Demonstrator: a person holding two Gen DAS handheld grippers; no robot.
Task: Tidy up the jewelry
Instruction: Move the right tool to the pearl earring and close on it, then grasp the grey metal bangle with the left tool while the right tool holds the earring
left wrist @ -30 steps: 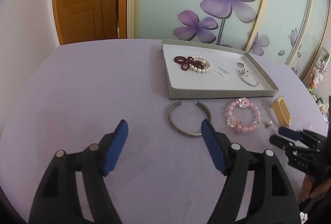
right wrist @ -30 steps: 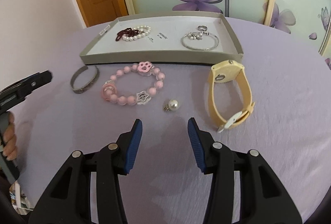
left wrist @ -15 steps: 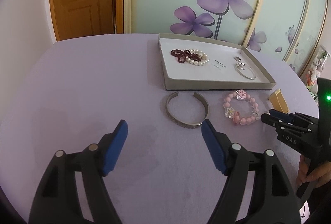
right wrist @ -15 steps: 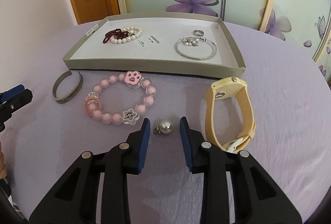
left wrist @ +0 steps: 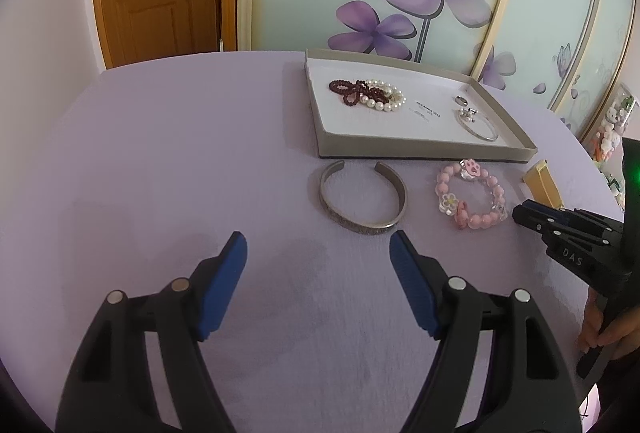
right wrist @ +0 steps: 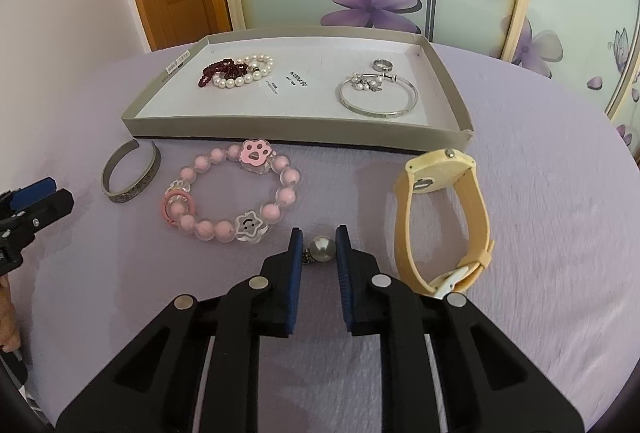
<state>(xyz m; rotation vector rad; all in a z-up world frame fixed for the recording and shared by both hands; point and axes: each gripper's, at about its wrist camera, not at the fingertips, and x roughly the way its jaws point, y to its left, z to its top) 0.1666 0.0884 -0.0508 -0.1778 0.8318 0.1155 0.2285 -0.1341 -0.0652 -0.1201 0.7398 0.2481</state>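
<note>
- the pearl [right wrist: 323,248] lies on the bench [right wrist: 540,233], between the two blue pads of the right gripper [right wrist: 319,253]; the pads are drawn in close on either side of it, and whether they touch it cannot be told.
- a small metal cap on the pearl points toward the left pad.
- just beside the pearl, to its left, lies the pink bracelet [right wrist: 230,193], with a paw charm, a star charm and a pink ring on it.
- to the right of the pearl the yellow watch [right wrist: 440,217] stands on its edge, strap looped.
- farther left the open silver cuff [right wrist: 130,177] lies flat, its gap toward the tray [right wrist: 296,131].
- the tray sits behind these things; inside it are a dark red bead string tangled with white pearls [right wrist: 236,71] at the left, and a silver bangle [right wrist: 378,97] with a ring [right wrist: 383,65] near it at the right.
- the left gripper [left wrist: 318,261] hovers over the bench with its pads wide apart and nothing between them; the cuff [left wrist: 362,199] lies just ahead of it.
- in the left view the right gripper's black tips [left wrist: 532,213] are low at the right, beside the pink bracelet [left wrist: 470,199].
</note>
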